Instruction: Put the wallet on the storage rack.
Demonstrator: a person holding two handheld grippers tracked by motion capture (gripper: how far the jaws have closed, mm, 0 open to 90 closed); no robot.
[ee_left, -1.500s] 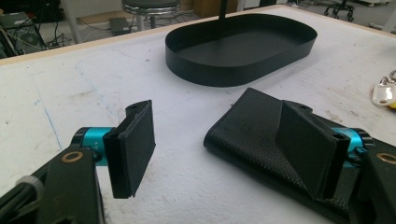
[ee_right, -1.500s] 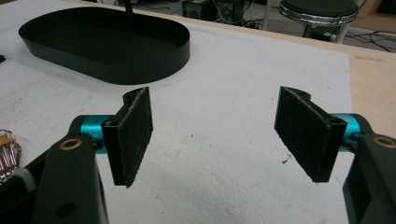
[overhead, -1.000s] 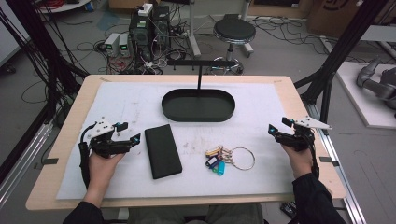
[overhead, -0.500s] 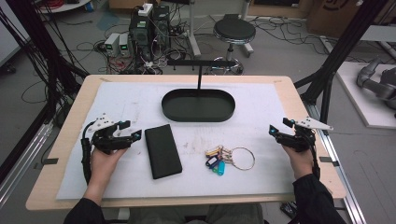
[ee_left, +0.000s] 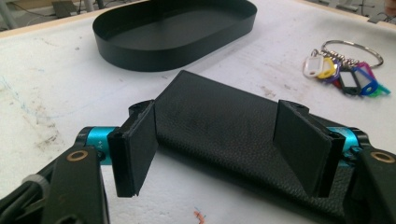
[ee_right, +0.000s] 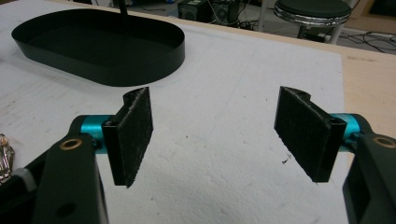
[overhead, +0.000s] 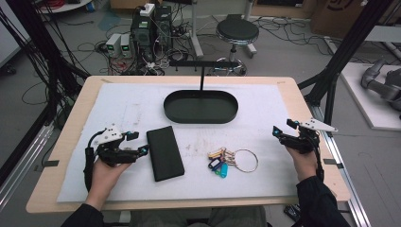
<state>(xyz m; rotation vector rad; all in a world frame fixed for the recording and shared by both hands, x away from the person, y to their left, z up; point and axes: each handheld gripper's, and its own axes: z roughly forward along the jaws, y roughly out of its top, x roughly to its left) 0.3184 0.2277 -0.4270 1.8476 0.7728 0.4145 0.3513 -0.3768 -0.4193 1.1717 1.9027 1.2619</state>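
Note:
A black leather wallet (overhead: 164, 152) lies flat on the white mat, left of centre. My left gripper (overhead: 138, 143) is open, its tips at the wallet's left edge. In the left gripper view the wallet (ee_left: 219, 116) spans the gap between the wide-apart jaws of the left gripper (ee_left: 219, 140), and nothing is clamped. A bunch of keys with coloured tags on a metal ring (overhead: 229, 160) lies right of the wallet. My right gripper (overhead: 283, 128) hovers open near the mat's right edge. Only bare mat lies between the jaws of the right gripper (ee_right: 219, 135).
A black oval tray (overhead: 201, 116) stands at the back middle of the mat, with a thin black post behind it. The tray (ee_left: 173, 58) and the keys (ee_left: 343, 70) sit beyond the wallet. The tray (ee_right: 116, 70) is ahead and left of the right gripper.
My left gripper has moved right, up to the wallet's edge. The right gripper has barely shifted. Wallet, keys and tray stay put.

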